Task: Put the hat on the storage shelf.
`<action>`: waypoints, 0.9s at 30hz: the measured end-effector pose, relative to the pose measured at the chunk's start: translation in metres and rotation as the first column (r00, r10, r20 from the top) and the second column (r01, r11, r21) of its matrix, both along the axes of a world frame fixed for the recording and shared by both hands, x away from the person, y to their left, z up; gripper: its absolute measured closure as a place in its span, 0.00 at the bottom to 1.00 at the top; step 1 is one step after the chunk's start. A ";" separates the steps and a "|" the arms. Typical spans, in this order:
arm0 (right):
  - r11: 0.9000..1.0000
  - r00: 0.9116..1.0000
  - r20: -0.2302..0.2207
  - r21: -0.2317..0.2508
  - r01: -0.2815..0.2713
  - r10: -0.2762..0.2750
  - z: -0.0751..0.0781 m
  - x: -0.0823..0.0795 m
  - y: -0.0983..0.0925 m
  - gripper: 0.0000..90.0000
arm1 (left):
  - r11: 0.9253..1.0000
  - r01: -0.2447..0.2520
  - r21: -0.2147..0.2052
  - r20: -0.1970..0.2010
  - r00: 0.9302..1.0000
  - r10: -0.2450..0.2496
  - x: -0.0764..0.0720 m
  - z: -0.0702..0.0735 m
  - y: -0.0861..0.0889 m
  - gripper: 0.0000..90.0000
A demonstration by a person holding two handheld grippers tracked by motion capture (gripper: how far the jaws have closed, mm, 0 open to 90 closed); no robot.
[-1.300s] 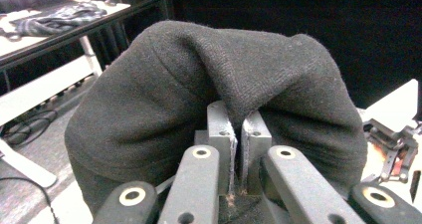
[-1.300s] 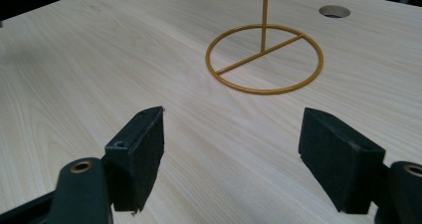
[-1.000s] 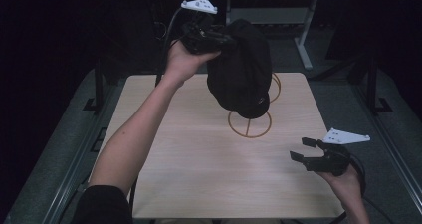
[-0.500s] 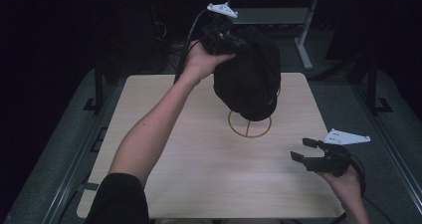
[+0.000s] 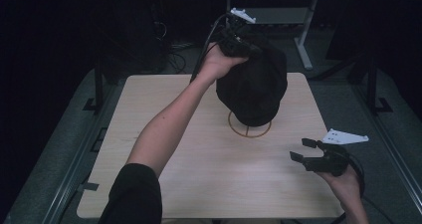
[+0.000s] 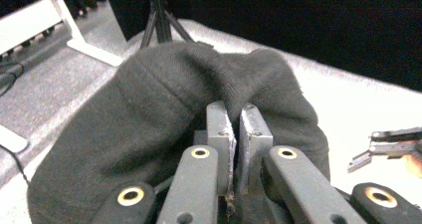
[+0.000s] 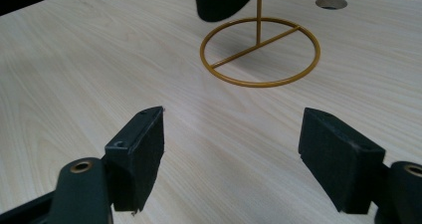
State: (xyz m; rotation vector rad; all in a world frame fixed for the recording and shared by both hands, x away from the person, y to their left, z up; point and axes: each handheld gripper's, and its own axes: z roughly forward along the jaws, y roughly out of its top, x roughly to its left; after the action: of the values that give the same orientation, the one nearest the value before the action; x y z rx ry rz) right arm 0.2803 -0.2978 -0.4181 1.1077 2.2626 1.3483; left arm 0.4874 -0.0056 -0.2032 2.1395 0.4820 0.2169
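A person is sitting at a light wooden table (image 5: 164,134), working with a handheld gripper in each hand. Seen from the high view, the left forearm is reaching from the bottom edge toward twelve o'clock, and the left gripper (image 5: 238,41) is hanging over the far part of the table, at about one o'clock from the table's middle. Its jaws are pressed together and are pinching a fold of a black knit hat (image 5: 254,87). In the left gripper view the two grey pads are standing almost flush against each other, with the dark fabric bunching up between and around them.

The hat is draping down from that grip and is covering the top of a gold wire stand (image 5: 250,130). The stand's round base ring is sitting flat on the wood, showing just below the hat's lower edge. In the right gripper view a thin gold post is rising from the ring, and the hat's dark lower edge is hanging beside the post, above the ring. Whether the hat is resting on the stand or only hanging over it cannot be told.

The right gripper (image 5: 302,150) is waiting near the table's edge at about four o'clock, well apart from the stand. Its jaws are spread wide and are holding nothing, pointing toward the ring at roughly ten o'clock.
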 end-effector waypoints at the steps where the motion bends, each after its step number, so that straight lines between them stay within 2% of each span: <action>1: 1.000 1.000 0.001 -0.006 -0.001 0.001 0.000 0.000 0.000 0.29 | 1.000 -0.006 0.012 -0.008 1.000 0.006 0.003 -0.003 -0.004 0.95; 3: 1.000 1.000 -0.002 -0.014 -0.004 0.004 -0.001 0.001 0.001 0.29 | 1.000 -0.010 0.025 -0.051 0.999 0.012 0.009 -0.010 -0.008 0.92; 4: 1.000 1.000 -0.001 -0.013 -0.004 0.004 -0.002 0.001 0.001 0.29 | 0.999 -0.017 0.031 -0.075 0.997 0.019 0.011 -0.013 -0.011 0.86; 7: 1.000 1.000 -0.011 -0.009 -0.002 0.002 -0.003 0.000 0.001 0.29 | 0.998 -0.027 0.052 -0.088 0.996 0.032 0.015 -0.019 -0.012 0.76; 10: 1.000 1.000 -0.006 -0.011 -0.003 0.003 -0.004 0.000 0.001 0.29 | 0.998 -0.045 0.038 -0.087 0.995 0.048 0.015 -0.018 -0.010 0.66; 13: 1.000 1.000 -0.006 -0.012 0.002 -0.002 -0.004 0.000 0.001 0.29 | 0.998 -0.046 0.054 -0.081 0.995 0.050 0.014 -0.018 -0.010 0.60; 17: 1.000 1.000 -0.006 -0.015 0.001 -0.001 -0.004 0.000 0.001 0.29 | 0.999 -0.039 0.036 -0.081 0.996 0.042 0.012 -0.016 -0.009 0.58; 23: 1.000 1.000 -0.011 -0.021 0.000 -0.001 -0.005 0.000 0.002 0.29 | 0.998 -0.042 0.052 -0.067 0.997 0.046 0.009 -0.015 -0.008 0.54; 27: 1.000 1.000 -0.010 -0.024 0.001 -0.001 -0.006 0.000 0.002 0.29 | 0.997 -0.038 0.066 -0.073 0.996 0.043 0.010 -0.016 -0.008 0.50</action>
State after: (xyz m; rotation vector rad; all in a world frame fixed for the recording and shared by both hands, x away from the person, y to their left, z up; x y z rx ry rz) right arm 0.2805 -0.2955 -0.4238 1.1100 2.2794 1.3145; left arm 0.4972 -0.0136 -0.2192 2.2082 0.5684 0.1786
